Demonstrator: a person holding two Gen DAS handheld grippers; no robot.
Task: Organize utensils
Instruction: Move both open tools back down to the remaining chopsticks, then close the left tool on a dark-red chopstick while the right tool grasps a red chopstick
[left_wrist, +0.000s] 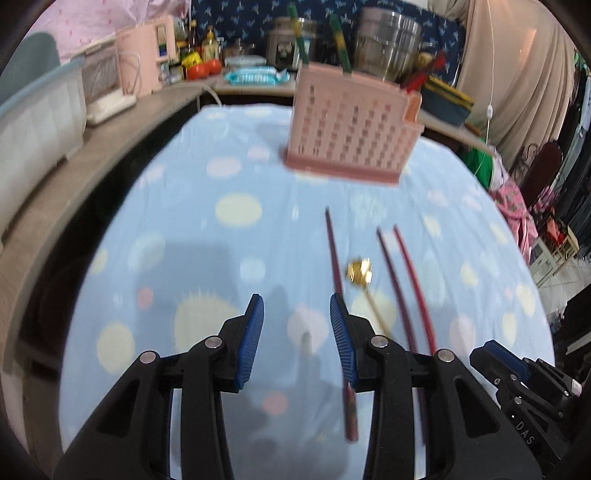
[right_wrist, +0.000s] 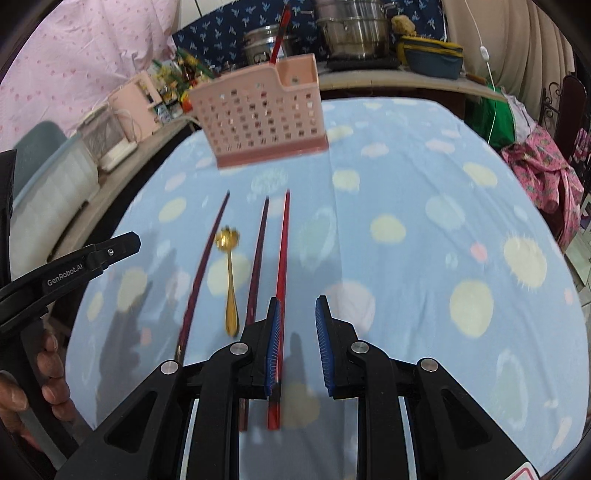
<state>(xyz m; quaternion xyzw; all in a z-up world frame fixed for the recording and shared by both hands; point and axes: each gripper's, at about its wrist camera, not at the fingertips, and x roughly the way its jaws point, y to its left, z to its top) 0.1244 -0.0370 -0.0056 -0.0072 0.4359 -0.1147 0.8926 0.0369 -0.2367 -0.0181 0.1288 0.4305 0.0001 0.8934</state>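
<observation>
Lying loose on the table (right_wrist: 424, 192), under its blue spotted cloth, are 3 dark red chopsticks and 1 small gold spoon (right_wrist: 229, 280), all pointing roughly toward the pink slotted holder (right_wrist: 264, 120) that stands farther back with 1 red stick already upright in its end compartment. The left tongs (left_wrist: 296, 308) hang parted and empty over the cloth, with the leftmost chopstick (left_wrist: 334, 258) running just beside and under their right pad. The right tongs (right_wrist: 297, 306) are also parted and grip nothing; the bright red chopstick (right_wrist: 283, 258) passes just beside their left pad, and whether it touches is hard to tell through the blur. Each chopstick looks light, stiff, thin and glossy, so it would likely roll or skid on the soft cloth and pivot in a loose pinch; taking it across the thicker near end, pads square to the shaft, seems safest. The spoon looks like smooth metal, a little heavier and slippery; its slim handle near the middle is probably the best hold, not the rounded bowl.
</observation>
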